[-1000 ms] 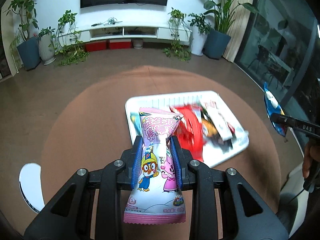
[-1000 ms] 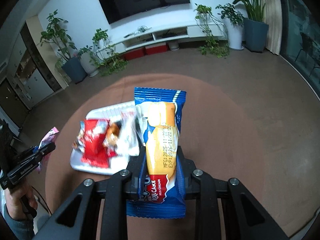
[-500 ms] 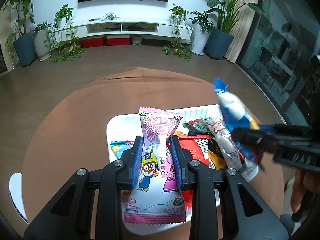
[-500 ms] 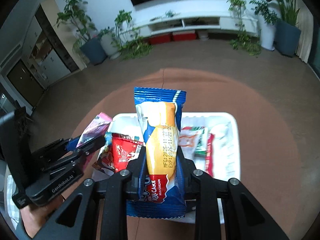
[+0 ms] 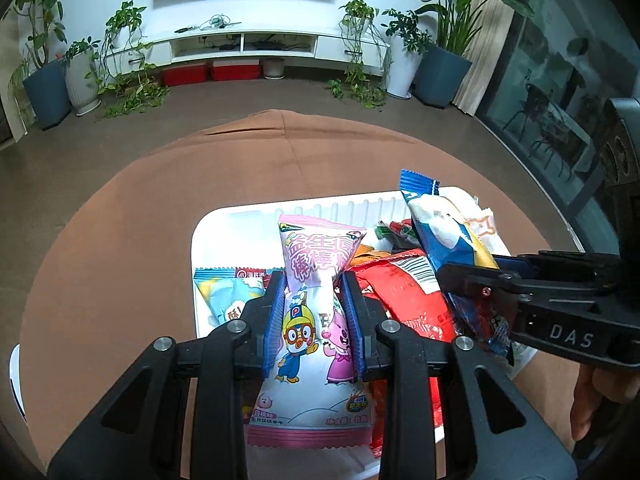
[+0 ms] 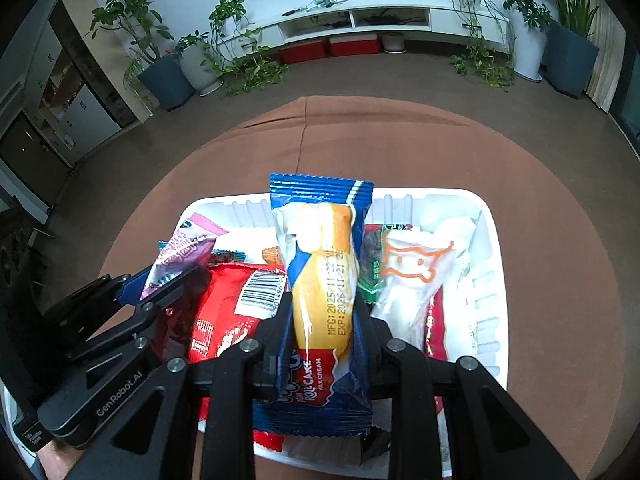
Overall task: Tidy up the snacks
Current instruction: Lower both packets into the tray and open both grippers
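Note:
My left gripper [image 5: 314,312] is shut on a pink cartoon candy packet [image 5: 316,316] and holds it over the white tray [image 5: 240,220]. My right gripper [image 6: 322,320] is shut on a blue roll cake packet [image 6: 320,280] above the same tray [image 6: 486,280]. Each gripper shows in the other view: the right one [image 5: 468,276] with the blue packet [image 5: 440,224], the left one [image 6: 160,284] with the pink packet [image 6: 184,252]. In the tray lie a red packet [image 6: 228,312], a white packet with an orange drawing [image 6: 412,280], a green packet [image 6: 370,280] and a light blue packet [image 5: 228,292].
The tray sits on a round table with a brown cloth [image 5: 140,220]. A white object [image 5: 14,380] shows at the table's left edge. Beyond are a TV stand [image 5: 260,44], potted plants [image 5: 48,88] and glass doors at right.
Both grippers have moved in over the tray with their packets still held. The right gripper came in from the right and now sits close beside the left one.

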{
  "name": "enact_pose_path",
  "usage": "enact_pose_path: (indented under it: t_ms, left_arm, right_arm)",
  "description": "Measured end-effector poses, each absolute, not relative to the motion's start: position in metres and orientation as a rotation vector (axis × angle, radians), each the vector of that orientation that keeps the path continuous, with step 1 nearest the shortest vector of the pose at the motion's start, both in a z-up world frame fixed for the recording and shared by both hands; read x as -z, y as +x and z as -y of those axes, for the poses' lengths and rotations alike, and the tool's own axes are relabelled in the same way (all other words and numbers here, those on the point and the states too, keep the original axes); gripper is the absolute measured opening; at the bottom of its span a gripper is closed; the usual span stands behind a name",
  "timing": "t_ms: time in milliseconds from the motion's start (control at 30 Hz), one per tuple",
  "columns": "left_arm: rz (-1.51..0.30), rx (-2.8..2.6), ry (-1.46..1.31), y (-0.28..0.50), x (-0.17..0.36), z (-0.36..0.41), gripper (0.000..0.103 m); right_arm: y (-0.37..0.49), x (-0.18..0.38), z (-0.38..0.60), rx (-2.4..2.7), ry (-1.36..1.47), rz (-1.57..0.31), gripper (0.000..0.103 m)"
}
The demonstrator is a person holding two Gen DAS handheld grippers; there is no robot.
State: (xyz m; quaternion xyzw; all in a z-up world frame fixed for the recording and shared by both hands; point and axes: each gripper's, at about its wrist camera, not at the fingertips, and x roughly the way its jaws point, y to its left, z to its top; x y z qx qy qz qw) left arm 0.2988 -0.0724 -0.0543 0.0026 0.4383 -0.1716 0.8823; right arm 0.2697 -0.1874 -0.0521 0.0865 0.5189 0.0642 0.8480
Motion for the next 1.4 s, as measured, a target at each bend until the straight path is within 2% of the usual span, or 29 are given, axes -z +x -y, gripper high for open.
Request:
enact_pose_path:
  t_ms: [133, 367, 600, 1067, 1167, 1400]
  left_arm:
    - [-0.911, 0.348, 0.018, 0.303, 0.059, 0.078, 0.03]
    - [-0.918, 0.351, 0.013, 0.305, 0.062, 0.083, 0.046]
    - [-0.921, 0.353, 0.008, 0.303, 0.064, 0.08, 0.049]
    - [-0.906, 0.352, 0.012, 0.296, 0.06, 0.081, 0.055]
    - [-0.891, 0.344, 0.02, 0.291, 0.058, 0.077, 0.064]
    - [-0.86, 0.338, 0.026, 0.282, 0.046, 0.076, 0.077]
  right_arm:
    - [0.27, 0.055, 0.182, -0.128, 0.168, -1.094, 0.028]
    - [0.263, 0.054, 0.178, -0.108, 0.134, -1.102, 0.033]
    - [0.261, 0.048, 0.177, -0.099, 0.111, -1.094, 0.034]
    - [0.258, 0.041, 0.183, -0.086, 0.108, -1.07, 0.044]
    - [0.258, 0.036, 0.184, -0.084, 0.11, -1.059, 0.049]
    - [0.253, 0.027, 0.185, -0.084, 0.124, -1.04, 0.057]
